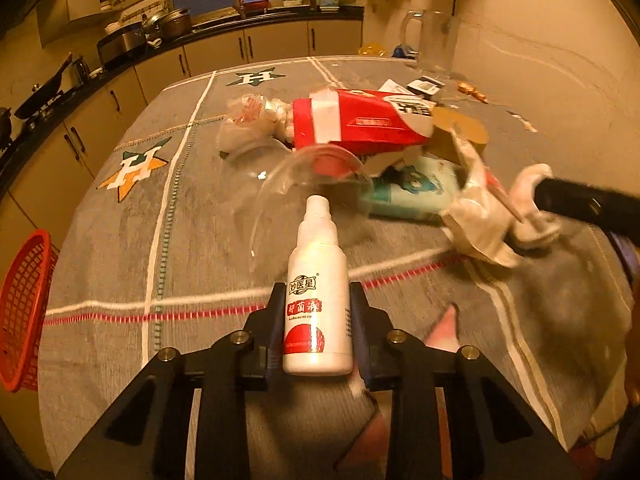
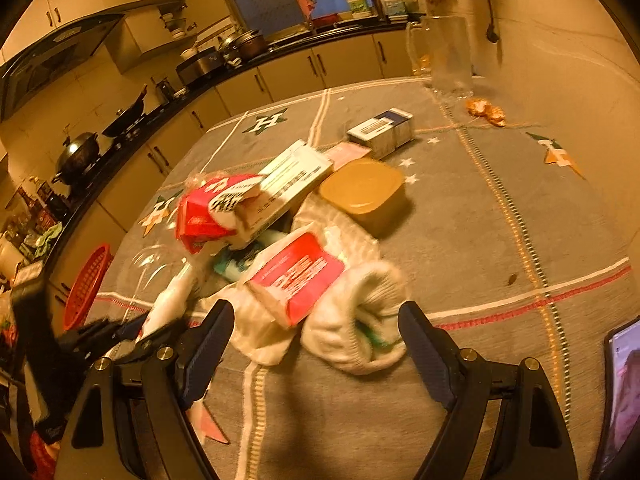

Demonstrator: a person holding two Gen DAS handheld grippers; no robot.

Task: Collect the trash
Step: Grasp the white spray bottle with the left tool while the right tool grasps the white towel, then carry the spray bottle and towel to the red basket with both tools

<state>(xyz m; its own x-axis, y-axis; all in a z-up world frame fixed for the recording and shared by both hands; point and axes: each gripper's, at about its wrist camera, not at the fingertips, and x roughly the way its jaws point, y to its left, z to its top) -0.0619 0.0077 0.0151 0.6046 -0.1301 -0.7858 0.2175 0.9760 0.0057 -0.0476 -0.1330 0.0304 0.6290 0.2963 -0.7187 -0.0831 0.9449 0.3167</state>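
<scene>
My left gripper (image 1: pixel 318 320) is shut on a white spray bottle (image 1: pixel 318 300) with a red label, held above the grey tablecloth (image 1: pixel 192 240). The bottle also shows in the right wrist view (image 2: pixel 168 300). My right gripper (image 2: pixel 316 344) is open, its jaws on either side of a white sock (image 2: pixel 356 320) and a crumpled plastic bag with a red packet (image 2: pixel 296 276). Behind lies a trash pile: a red carton (image 1: pixel 360 120), a clear plastic dome lid (image 1: pixel 296 196), a teal wipes pack (image 1: pixel 416 192), a tan plastic lid (image 2: pixel 364 188).
A red mesh basket (image 1: pixel 24 312) hangs off the table's left edge; it also shows in the right wrist view (image 2: pixel 86 284). A glass pitcher (image 2: pixel 444 56), orange peels (image 2: pixel 486 112) and a blue-white box (image 2: pixel 380 130) sit at the far side. A phone (image 2: pixel 624 392) lies at right.
</scene>
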